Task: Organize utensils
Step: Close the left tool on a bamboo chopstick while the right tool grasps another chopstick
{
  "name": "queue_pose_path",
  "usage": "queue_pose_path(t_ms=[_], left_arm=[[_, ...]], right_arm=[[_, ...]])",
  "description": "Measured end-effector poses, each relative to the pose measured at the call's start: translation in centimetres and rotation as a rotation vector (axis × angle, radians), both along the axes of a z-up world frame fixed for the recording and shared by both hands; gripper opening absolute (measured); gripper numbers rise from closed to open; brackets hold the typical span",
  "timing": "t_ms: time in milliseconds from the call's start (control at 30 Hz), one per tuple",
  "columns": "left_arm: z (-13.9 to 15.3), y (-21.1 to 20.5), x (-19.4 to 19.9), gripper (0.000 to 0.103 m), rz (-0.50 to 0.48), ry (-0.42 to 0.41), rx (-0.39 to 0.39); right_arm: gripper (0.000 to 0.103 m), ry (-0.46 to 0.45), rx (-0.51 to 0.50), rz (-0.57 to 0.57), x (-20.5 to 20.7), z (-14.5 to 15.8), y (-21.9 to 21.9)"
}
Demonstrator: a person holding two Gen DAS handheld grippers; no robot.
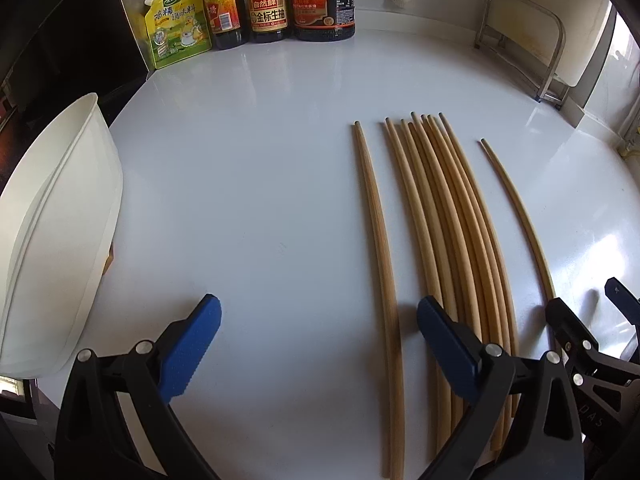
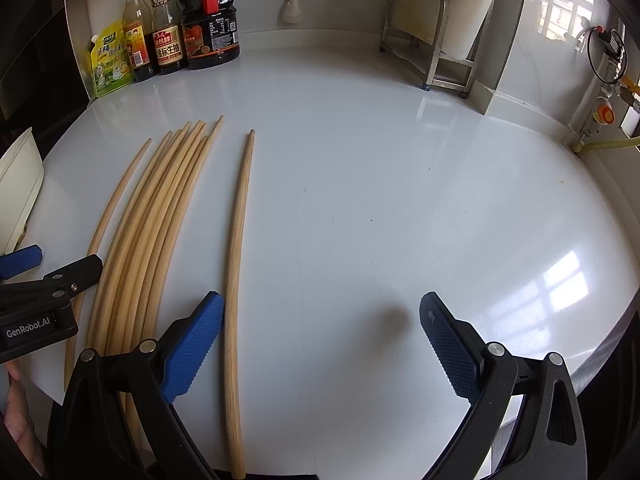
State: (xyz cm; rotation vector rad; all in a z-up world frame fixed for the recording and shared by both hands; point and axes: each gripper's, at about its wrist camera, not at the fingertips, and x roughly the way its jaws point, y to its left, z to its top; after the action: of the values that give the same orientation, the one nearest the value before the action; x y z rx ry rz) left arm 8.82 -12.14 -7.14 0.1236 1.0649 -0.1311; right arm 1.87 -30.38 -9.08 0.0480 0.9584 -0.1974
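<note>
The chopsticks (image 1: 448, 216) are lying on the white counter (image 1: 260, 160), running from the bottom edge toward the middle right of the left wrist view: a tight bundle of several, one single stick (image 1: 378, 240) apart on its left and a thinner stray (image 1: 520, 220) apart on its right. In the right wrist view the same bundle (image 2: 152, 220) is sitting at lower left, with the stray (image 2: 240, 280) rising just beside that gripper's left pad. The left gripper (image 1: 320, 344) is hovering with its jaws spread wide and gripping nothing; the single stick is passing between its pads, and the bundle is running under its right pad. The right gripper (image 2: 322, 344) is likewise gaping wide and empty, over bare counter. A white tub (image 1: 60, 220) is standing at the left edge of the left wrist view, probably where the sticks are going, though that is only a guess. Judging from this, gathering is the step in hand, and it is calling for care: the sticks are round and smooth and will likely roll on the glossy top, so closing low around one stick, across its length near the middle, should be keeping it level. Squeezing slowly is wiser, since a fast pinch may be flicking a stick sideways. Sauce bottles (image 1: 280, 4) are standing at upper left, and a metal rack (image 1: 532, 48) at upper right, both well apart from the work.
</note>
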Motion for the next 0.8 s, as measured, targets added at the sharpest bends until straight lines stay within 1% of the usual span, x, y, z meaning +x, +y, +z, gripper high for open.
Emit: queue_pose_path(t_ms=[67,133,367,400,433,467,500,533,567,600,633,667,700,733,767,800], left_arm=[[0.0,0.4,-0.1,0.097,0.009,-0.005,-0.009],[0.0,0.6,-0.1,0.097,0.018,-0.013,0.001],[-0.1,1.5,0.4,0.098,0.038,-0.029,-0.001],[-0.1,1.4,0.5,0.098,0.035,-0.028,-0.002],[-0.1,1.4,0.6,0.097,0.032,-0.027,-0.003],[-0.1,1.3,0.6,0.096,0.027,-0.029,-0.005],[-0.1,1.2,0.6,0.092,0.022,-0.030,-0.007],[0.0,1.1,0.5,0.089,0.011,-0.033,-0.019],[0.1,1.0,0.3,0.081,0.000,-0.033,-0.034],[0.2,0.9,0.2,0.072,-0.009,-0.034,-0.045],[0.3,0.6,0.0,0.066,-0.021,-0.040,-0.044],[0.5,0.4,-0.2,0.054,-0.036,-0.043,-0.047],[0.6,0.1,-0.4,0.039,-0.049,-0.042,-0.050],[0.7,-0.1,-0.5,0.031,-0.061,-0.039,-0.054],[0.8,-0.2,-0.6,0.016,-0.072,-0.033,-0.058],[0.8,-0.3,-0.7,0.008,-0.081,-0.025,-0.065]], right_arm=[[0.094,0.000,0.000,0.003,0.0,0.0,0.1],[0.094,-0.002,-0.004,0.005,0.0,0.1,0.1],[0.094,-0.012,-0.030,0.026,0.4,0.2,0.7],[0.091,-0.014,-0.038,0.032,0.5,0.2,0.9],[0.086,-0.018,-0.040,0.042,0.6,0.2,1.1],[0.082,-0.021,-0.039,0.049,0.7,0.3,1.2],[0.074,-0.023,-0.037,0.057,0.8,0.4,1.3],[0.069,-0.023,-0.036,0.066,0.9,0.5,1.5],[0.066,-0.023,-0.036,0.075,1.0,0.5,1.6],[0.059,-0.024,-0.035,0.085,1.1,0.5,1.8],[0.048,-0.023,-0.030,0.096,1.1,0.6,2.0],[0.041,-0.021,-0.023,0.110,1.1,0.6,2.2],[0.027,-0.017,-0.018,0.122,1.1,0.7,2.4],[0.017,-0.011,-0.020,0.132,1.1,0.7,2.7],[0.012,-0.006,-0.022,0.140,1.1,0.7,2.9],[0.006,-0.002,-0.025,0.143,1.1,0.8,3.1]])
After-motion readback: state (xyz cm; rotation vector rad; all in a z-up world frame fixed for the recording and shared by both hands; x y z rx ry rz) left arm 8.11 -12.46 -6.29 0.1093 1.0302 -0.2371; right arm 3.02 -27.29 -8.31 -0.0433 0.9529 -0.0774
